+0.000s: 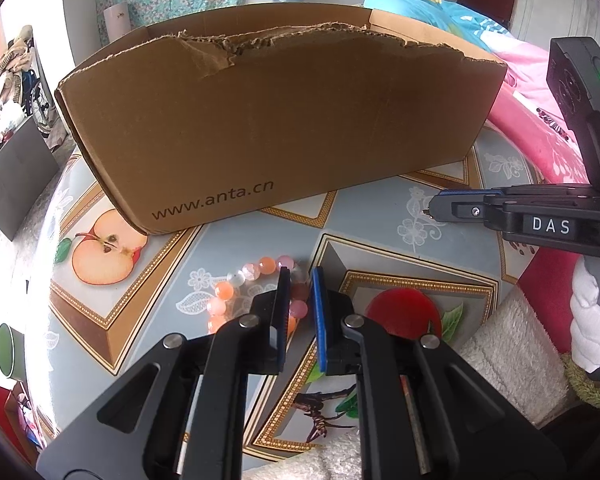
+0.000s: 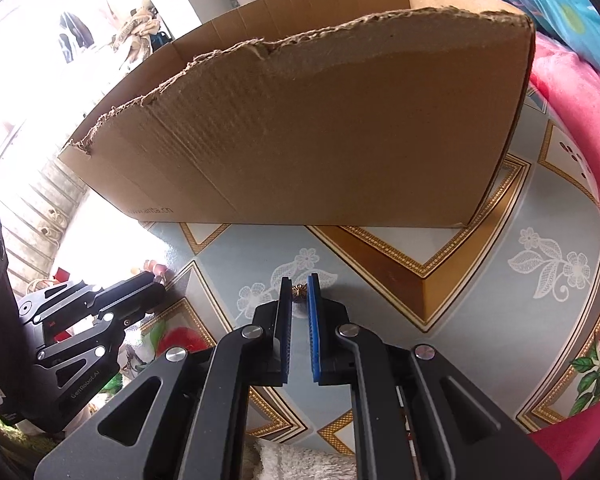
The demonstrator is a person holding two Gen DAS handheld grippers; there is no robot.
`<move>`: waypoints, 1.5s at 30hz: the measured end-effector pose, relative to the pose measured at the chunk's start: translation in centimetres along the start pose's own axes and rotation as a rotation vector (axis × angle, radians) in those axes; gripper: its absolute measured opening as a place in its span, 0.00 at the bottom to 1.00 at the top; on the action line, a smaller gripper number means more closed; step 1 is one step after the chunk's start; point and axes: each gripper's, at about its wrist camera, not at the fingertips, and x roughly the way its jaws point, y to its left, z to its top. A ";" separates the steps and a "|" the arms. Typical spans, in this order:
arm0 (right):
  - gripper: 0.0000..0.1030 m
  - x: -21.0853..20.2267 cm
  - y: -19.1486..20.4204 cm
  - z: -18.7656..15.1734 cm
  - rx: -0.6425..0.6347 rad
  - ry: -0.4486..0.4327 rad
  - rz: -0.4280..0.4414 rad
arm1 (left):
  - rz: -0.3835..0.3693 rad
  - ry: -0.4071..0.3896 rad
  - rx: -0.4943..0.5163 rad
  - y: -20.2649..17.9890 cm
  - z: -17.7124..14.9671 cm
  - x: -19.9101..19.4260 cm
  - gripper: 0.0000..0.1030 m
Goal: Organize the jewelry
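A bracelet of orange and pink beads [image 1: 242, 280] lies on the patterned tabletop in front of an open cardboard box [image 1: 276, 128]. My left gripper [image 1: 300, 276] has its fingers closed around one side of the bracelet's bead loop. My right gripper [image 2: 300, 282] is closed on a small gold flower-shaped piece of jewelry [image 2: 299, 290] at its fingertips, low over the table. In the left wrist view the right gripper [image 1: 430, 211] shows from the side with the small piece at its tip. The box [image 2: 320, 128] stands just behind both.
The box has a torn front rim and stands on a table cloth [image 2: 480, 292] with fruit and lace prints. A pink blanket [image 1: 540, 120] lies at the right. A white fluffy cloth [image 1: 512, 352] sits at the near edge.
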 end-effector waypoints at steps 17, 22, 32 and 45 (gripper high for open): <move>0.18 -0.2 1.5 0.0 -0.038 0.011 -0.022 | -0.007 -0.004 -0.004 0.3 -0.1 -0.3 0.10; 0.23 0.3 3.0 0.0 -0.080 -0.010 -0.065 | -0.008 -0.004 -0.006 0.4 -0.2 -0.4 0.10; 0.23 0.6 6.0 -0.4 -0.161 -0.040 -0.147 | -0.010 -0.005 -0.008 0.5 -0.2 -0.4 0.10; 0.07 1.3 6.5 -0.3 -0.209 -0.027 -0.162 | -0.012 -0.006 -0.008 0.5 -0.1 -0.5 0.10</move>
